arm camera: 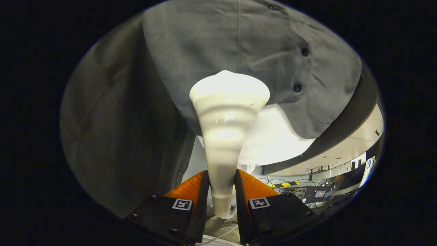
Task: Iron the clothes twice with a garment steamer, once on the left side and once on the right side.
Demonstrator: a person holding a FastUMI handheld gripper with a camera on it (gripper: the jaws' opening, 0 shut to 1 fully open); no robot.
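My gripper is shut on the narrow handle of a cream-white garment steamer, with a finger pressing on each side. The steamer widens ahead of the fingers into a broad head that sits against a grey buttoned garment hanging beyond it. The head rests left of the row of dark buttons, near the garment's lower hem. A second, darker grey panel of cloth hangs beside the fingers on the left.
Past the hem, a white surface and a dark curved band show. Farther off lie cables, a yellow-black striped bar and desk clutter. A white cord trails below the steamer's handle.
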